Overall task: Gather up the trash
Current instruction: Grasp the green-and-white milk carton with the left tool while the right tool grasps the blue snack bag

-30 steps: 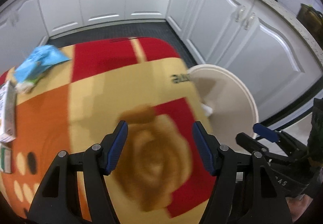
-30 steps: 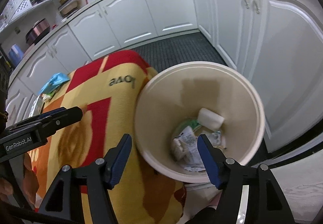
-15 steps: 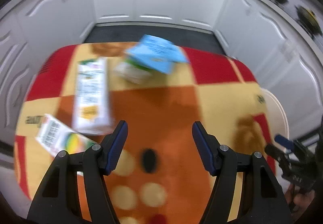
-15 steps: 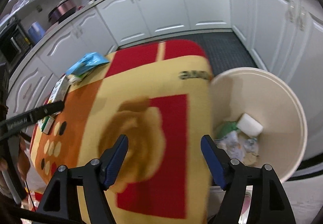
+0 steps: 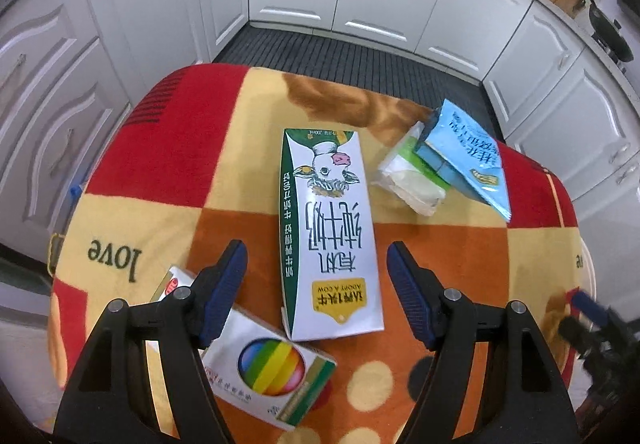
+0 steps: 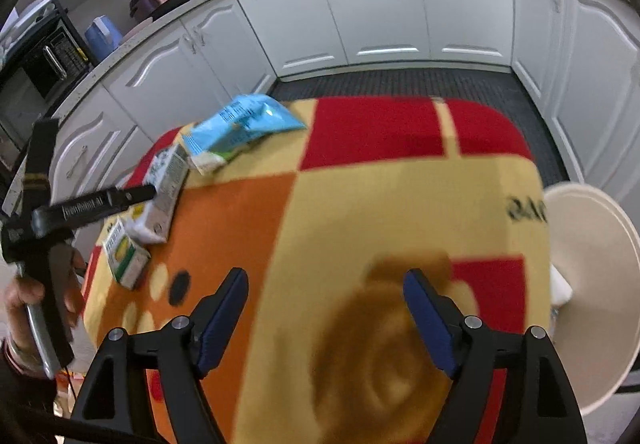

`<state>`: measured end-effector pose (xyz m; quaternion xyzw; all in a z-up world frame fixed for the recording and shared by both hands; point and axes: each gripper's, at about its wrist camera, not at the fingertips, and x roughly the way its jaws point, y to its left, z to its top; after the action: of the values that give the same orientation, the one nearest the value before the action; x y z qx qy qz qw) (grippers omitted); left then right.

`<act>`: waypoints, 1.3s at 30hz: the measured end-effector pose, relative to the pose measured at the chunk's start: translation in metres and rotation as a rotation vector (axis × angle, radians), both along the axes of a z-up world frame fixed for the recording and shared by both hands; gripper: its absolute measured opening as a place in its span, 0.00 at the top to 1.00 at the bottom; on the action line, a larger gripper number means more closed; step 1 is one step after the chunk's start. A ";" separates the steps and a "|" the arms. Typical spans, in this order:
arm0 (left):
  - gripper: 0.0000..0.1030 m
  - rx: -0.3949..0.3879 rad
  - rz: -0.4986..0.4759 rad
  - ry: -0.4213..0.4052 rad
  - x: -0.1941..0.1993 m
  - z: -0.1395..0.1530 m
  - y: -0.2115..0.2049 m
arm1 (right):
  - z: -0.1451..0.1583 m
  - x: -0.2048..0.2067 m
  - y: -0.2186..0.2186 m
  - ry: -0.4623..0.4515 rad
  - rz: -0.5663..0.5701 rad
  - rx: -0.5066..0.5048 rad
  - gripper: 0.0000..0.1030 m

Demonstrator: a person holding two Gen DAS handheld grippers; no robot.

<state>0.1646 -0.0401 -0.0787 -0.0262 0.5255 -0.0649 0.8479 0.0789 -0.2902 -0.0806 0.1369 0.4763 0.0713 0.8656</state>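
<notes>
White milk carton [image 5: 330, 232] lies flat on blanket [image 5: 160, 171], btwn left gripper [image 5: 316, 276] pads, not touched; jaws opening. Rainbow box [image 5: 260, 364] under its left finger. Right gripper [image 6: 326, 308] opening, empty, over blanket; bin [image 6: 592, 284] at right, contents prob. trash, blurred.

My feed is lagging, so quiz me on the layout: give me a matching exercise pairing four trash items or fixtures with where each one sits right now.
Things:
1. cow milk carton
2. rainbow box
3. blue pouch
4. cream bin

Places:
A. beside the table, off its edge in the right wrist view
B. lying flat between the left claw fingers' line of sight
C. resting on a green and white packet
D. partly under the left claw's left finger

Pairs: 1-B, 2-D, 3-C, 4-A
</notes>
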 end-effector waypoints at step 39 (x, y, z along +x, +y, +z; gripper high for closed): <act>0.51 -0.025 -0.026 -0.020 0.022 -0.001 0.017 | -0.013 0.132 0.046 0.106 -0.062 0.173 0.74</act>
<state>0.1866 -0.0227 -0.0802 -0.0293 0.5167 -0.0829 0.8517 0.2109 -0.2440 -0.0937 0.2294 0.5091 0.0780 0.8259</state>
